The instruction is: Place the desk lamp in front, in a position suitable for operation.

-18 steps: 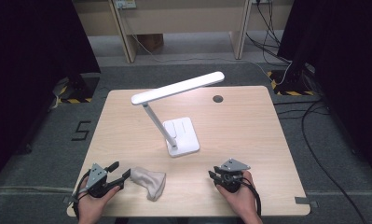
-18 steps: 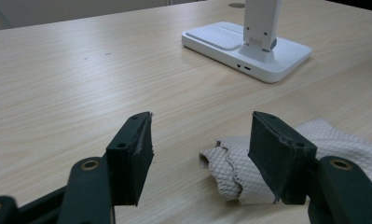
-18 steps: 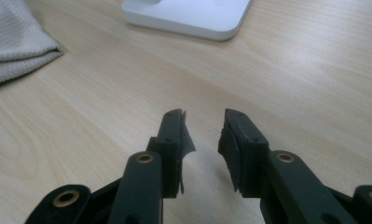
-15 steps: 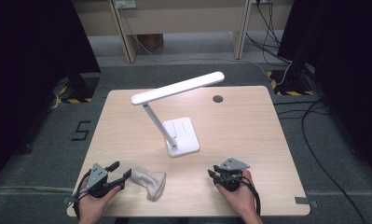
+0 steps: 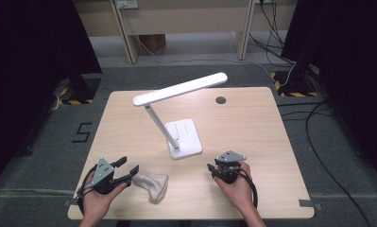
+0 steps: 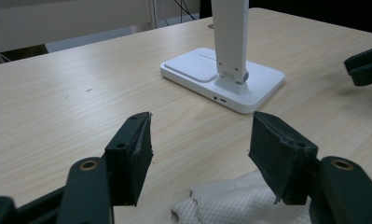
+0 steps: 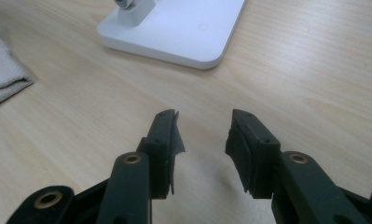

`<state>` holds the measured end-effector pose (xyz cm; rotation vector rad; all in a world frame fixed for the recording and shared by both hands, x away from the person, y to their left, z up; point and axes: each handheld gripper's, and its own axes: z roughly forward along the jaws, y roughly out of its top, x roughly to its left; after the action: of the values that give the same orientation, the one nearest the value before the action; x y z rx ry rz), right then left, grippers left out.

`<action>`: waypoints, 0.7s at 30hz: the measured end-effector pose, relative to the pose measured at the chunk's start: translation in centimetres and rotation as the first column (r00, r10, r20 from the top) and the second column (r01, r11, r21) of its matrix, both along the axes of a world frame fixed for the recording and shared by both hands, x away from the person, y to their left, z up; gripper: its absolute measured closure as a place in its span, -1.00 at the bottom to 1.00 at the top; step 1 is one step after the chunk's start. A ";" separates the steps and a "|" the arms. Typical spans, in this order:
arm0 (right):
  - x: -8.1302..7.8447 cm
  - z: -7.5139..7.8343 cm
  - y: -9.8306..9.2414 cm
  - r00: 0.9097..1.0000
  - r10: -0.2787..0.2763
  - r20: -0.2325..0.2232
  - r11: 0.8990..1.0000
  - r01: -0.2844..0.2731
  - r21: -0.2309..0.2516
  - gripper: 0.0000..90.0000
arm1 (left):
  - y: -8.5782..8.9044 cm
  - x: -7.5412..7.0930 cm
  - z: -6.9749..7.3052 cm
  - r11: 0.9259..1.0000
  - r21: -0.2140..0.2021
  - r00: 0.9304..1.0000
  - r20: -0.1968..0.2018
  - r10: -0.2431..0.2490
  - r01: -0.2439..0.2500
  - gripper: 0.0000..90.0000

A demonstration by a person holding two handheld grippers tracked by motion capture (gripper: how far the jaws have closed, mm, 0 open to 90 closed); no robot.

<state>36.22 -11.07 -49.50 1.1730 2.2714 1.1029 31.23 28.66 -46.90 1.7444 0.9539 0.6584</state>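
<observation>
High view: my left gripper [image 5: 124,171] sits at the cloth's [image 5: 152,185] left end, jaws apart; the cloth's long axis runs right and toward me on the desk [image 5: 252,127]. My right gripper [image 5: 219,171] is farther off.
Left gripper view: cloth [image 6: 239,203] low between my open jaws, unpinched; lamp [image 6: 225,74] beyond.
Right gripper view: jaws apart, empty; cloth [image 7: 2,77] far left.

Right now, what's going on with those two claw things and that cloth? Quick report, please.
Left gripper open, jaws either side of the white cloth, not pinching. Right gripper open, empty. Desk lamp behind, clear of both.
</observation>
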 end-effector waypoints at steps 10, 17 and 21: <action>3.0 1.3 1.1 0.999 -0.026 0.021 0.999 0.026 -0.021 0.38 | -2.1 2.1 4.1 0.999 -0.018 0.999 0.028 -0.042 0.042 -0.15; 4.7 1.7 2.0 1.000 -0.023 0.019 0.999 0.024 -0.035 0.37 | -4.3 3.6 5.4 0.993 -0.022 0.993 0.037 -0.111 0.112 -0.15; 5.4 1.6 2.4 1.000 -0.027 0.013 0.998 0.027 -0.048 0.37 | -5.5 4.8 5.5 0.992 -0.024 0.991 0.033 -0.127 0.128 -0.16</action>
<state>41.57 -8.72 -47.91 1.1718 2.2536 1.0373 36.00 23.14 -41.38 1.7507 0.8185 0.5869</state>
